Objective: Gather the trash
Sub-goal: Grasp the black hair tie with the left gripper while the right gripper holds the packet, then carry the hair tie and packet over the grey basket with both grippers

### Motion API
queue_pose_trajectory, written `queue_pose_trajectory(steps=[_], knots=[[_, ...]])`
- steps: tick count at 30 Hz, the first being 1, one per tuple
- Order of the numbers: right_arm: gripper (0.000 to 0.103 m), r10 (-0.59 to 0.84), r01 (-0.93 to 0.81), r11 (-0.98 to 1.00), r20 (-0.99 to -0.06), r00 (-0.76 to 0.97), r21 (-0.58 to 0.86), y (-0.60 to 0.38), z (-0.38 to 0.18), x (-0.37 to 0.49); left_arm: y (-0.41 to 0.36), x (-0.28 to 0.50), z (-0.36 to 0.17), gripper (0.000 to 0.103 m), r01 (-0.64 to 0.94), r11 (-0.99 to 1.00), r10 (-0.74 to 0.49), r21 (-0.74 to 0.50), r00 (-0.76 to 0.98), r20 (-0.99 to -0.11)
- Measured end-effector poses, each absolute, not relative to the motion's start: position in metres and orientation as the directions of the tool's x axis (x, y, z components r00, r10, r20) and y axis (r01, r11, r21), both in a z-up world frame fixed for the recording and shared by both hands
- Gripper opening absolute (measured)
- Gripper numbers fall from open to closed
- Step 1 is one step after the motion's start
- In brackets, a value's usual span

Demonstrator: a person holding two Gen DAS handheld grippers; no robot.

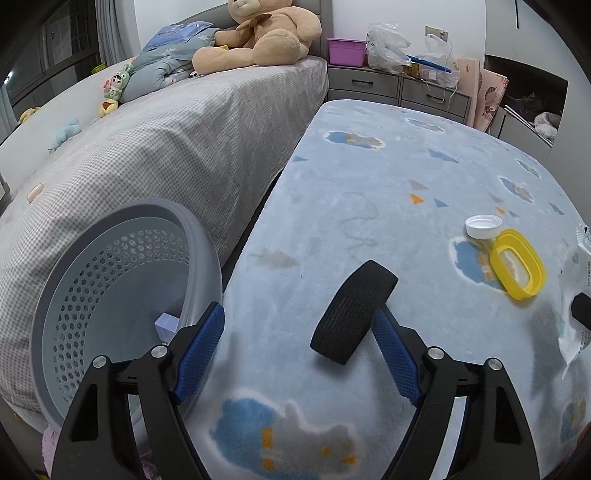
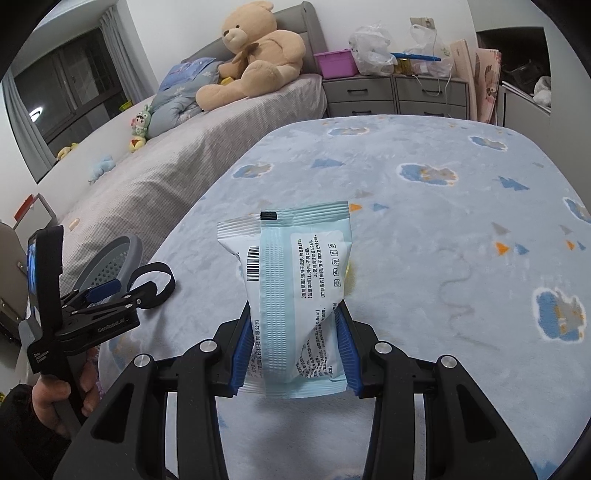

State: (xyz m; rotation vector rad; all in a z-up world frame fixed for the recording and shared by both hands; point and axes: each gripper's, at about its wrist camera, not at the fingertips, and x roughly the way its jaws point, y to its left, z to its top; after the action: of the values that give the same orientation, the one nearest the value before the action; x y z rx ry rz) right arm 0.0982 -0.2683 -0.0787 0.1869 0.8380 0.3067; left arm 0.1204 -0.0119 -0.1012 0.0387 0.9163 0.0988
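Observation:
My left gripper [image 1: 297, 325] is open over the blue blanket, with a black ring-shaped band [image 1: 352, 308] lying between its fingers, close to the right one. The grey perforated trash basket [image 1: 110, 295] lies tilted at its left, with a small pale box [image 1: 167, 325] inside. A white bottle cap [image 1: 483, 225] and a yellow oval lid [image 1: 517, 267] lie on the blanket to the right. My right gripper [image 2: 293, 354] is shut on a white and light blue wipes packet [image 2: 295, 288], held upright above the blanket. The packet's edge shows in the left wrist view [image 1: 574, 314].
A bed with a grey checked sheet [image 1: 166, 155] runs along the left, with a large teddy bear [image 1: 266, 33] and small toys. Grey drawers [image 1: 399, 88] with a pink tub and plastic bags stand at the back. The left gripper and hand [image 2: 92, 306] show in the right wrist view.

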Motion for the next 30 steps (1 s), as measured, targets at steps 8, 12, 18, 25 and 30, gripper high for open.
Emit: queue_pose_trajectory(steps=[8, 12, 18, 25, 30], knots=[[0.041, 0.352, -0.210, 0.936, -0.702, 0.619, 0.284, -0.264, -0.081, 0.099, -0.016, 0.135, -0.111, 0.015, -0.038, 0.998, 0.054, 0.040, 0.566, -0.822], [0.041, 0.347, -0.209, 0.938, -0.706, 0.617, 0.278, -0.263, -0.083, 0.101, -0.018, 0.127, -0.106, 0.015, -0.022, 0.999, 0.036, 0.028, 0.579, -0.814], [0.041, 0.334, -0.215, 0.943, -0.717, 0.612, 0.256, -0.252, -0.083, 0.097, -0.018, 0.108, -0.096, 0.015, 0.017, 1.000, -0.012, -0.002, 0.582, -0.813], [0.041, 0.343, -0.227, 0.939, -0.725, 0.597, 0.258, -0.227, -0.083, 0.084, -0.002, 0.083, -0.083, 0.015, 0.041, 0.999, -0.041, -0.021, 0.599, -0.800], [0.041, 0.349, -0.220, 0.937, -0.727, 0.592, 0.271, -0.208, -0.082, 0.079, 0.021, 0.068, -0.078, 0.015, 0.040, 0.998, -0.056, -0.039, 0.604, -0.795]])
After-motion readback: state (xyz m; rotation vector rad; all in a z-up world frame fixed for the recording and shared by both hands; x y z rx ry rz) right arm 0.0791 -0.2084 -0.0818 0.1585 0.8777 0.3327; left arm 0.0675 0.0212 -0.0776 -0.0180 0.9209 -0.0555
